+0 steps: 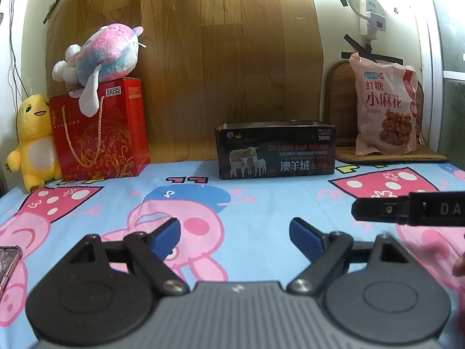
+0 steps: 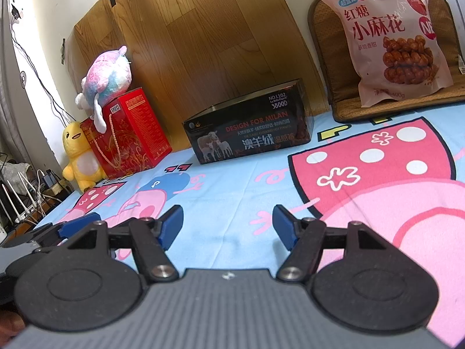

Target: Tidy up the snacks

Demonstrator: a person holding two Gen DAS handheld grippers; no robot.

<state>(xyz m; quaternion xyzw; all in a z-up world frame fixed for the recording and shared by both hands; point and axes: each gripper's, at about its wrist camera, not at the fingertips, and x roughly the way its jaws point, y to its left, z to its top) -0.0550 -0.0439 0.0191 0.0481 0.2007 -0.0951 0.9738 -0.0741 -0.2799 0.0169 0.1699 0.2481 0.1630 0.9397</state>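
Note:
A pink snack bag (image 1: pixel 383 107) stands upright at the back right on a brown mat; it also shows in the right wrist view (image 2: pixel 389 35). An open-topped black box (image 1: pixel 274 149) printed with sheep sits at the back middle of the cartoon sheet, also seen from the right wrist (image 2: pixel 250 129). My left gripper (image 1: pixel 234 232) is open and empty, low over the sheet. My right gripper (image 2: pixel 228 221) is open and empty; its side (image 1: pixel 407 209) shows at the right of the left wrist view. Both are well short of the box and bag.
A red gift box (image 1: pixel 101 131) with a pastel plush toy (image 1: pixel 98 55) on top stands at the back left, next to a yellow plush (image 1: pixel 33 139). A wooden board (image 1: pixel 203 58) leans on the wall behind. A phone (image 1: pixel 7 261) lies at the left edge.

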